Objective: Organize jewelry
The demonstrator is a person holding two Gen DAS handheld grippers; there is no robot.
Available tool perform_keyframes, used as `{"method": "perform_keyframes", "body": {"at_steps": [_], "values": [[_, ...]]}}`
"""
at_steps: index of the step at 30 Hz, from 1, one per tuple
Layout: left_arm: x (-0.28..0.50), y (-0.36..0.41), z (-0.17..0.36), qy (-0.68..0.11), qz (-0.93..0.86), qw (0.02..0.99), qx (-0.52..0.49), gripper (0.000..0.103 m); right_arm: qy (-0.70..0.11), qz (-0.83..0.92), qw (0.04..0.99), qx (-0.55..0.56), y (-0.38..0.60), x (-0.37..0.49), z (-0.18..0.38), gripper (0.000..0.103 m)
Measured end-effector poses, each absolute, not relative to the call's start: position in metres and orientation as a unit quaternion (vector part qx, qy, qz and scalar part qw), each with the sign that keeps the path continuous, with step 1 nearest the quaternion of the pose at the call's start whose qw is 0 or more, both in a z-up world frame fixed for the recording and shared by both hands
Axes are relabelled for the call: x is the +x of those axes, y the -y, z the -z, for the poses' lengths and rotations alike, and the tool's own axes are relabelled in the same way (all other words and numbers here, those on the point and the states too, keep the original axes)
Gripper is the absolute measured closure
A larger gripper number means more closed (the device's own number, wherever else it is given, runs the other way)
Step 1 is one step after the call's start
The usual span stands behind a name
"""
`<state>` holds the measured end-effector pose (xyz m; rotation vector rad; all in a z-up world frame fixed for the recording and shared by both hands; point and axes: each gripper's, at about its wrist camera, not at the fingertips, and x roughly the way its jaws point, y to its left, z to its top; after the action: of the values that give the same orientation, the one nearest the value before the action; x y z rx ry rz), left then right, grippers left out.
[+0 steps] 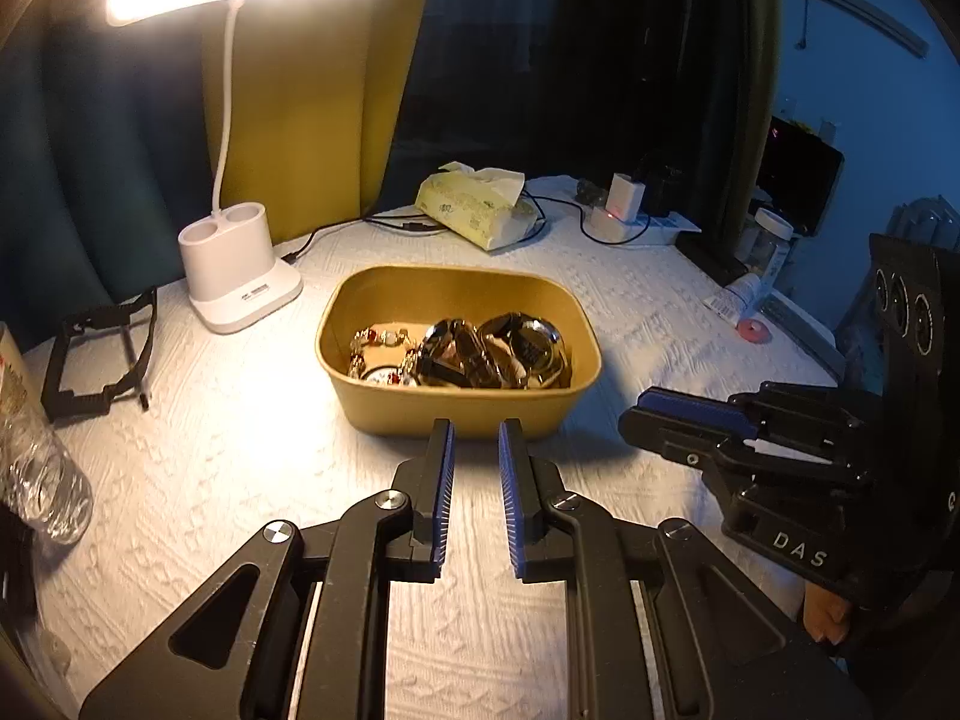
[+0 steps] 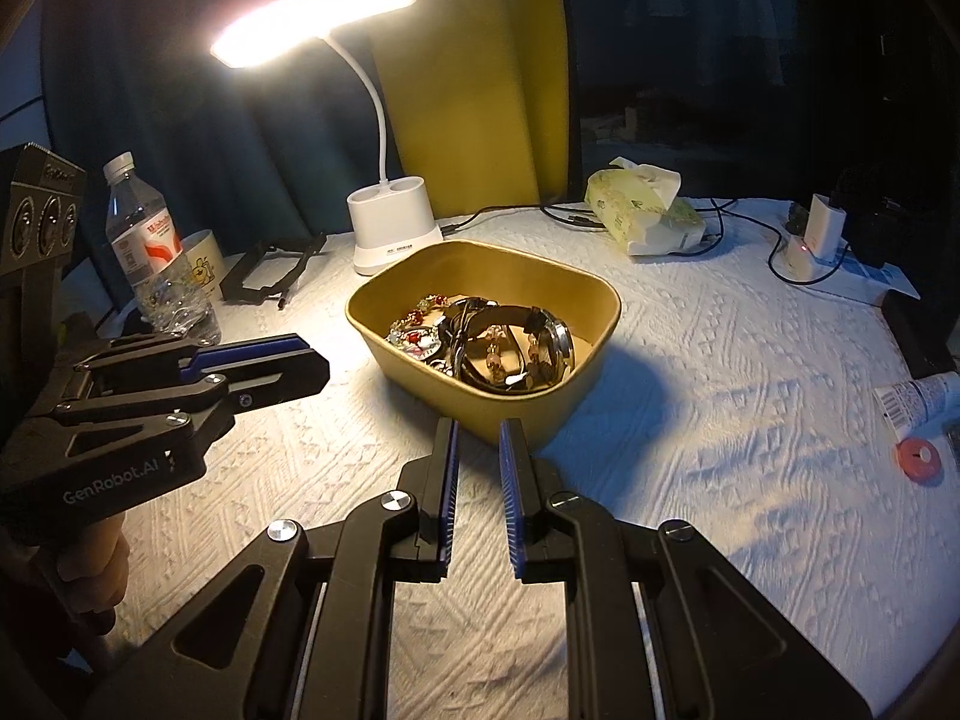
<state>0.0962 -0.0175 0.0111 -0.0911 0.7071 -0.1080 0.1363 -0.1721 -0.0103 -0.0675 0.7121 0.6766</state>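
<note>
A tan box stands mid-table with watches and beaded bracelets piled inside. My left gripper is open and empty, its tips just before the box's near wall. It also shows in the right wrist view, left of the box. My right gripper is open and empty, just short of the box's near corner. It also shows in the left wrist view, right of the box.
A white quilted cloth covers the table. A lit desk lamp, a black frame, a water bottle, a tissue pack, cables, a charger and a red ring lie around.
</note>
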Motion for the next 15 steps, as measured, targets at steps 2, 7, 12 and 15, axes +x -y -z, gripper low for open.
{"method": "perform_keyframes", "body": {"at_steps": [2, 7, 12, 15], "values": [[0.091, 0.017, -0.011, -0.346, 0.053, 0.936, -0.045, 0.086, -0.341, -0.323, 0.882, -0.033, 0.173, 0.132, 0.01, 0.089], [0.076, 0.017, -0.012, -0.341, 0.053, 0.938, -0.045, 0.086, -0.337, -0.318, 0.886, -0.035, 0.175, 0.12, 0.006, 0.089], [0.061, 0.02, -0.018, -0.327, 0.056, 0.942, -0.044, 0.078, -0.328, -0.311, 0.891, -0.037, 0.179, 0.107, -0.001, 0.089], [0.051, 0.022, -0.024, -0.314, 0.059, 0.947, -0.041, 0.073, -0.321, -0.306, 0.896, -0.037, 0.182, 0.1, -0.007, 0.089]]}}
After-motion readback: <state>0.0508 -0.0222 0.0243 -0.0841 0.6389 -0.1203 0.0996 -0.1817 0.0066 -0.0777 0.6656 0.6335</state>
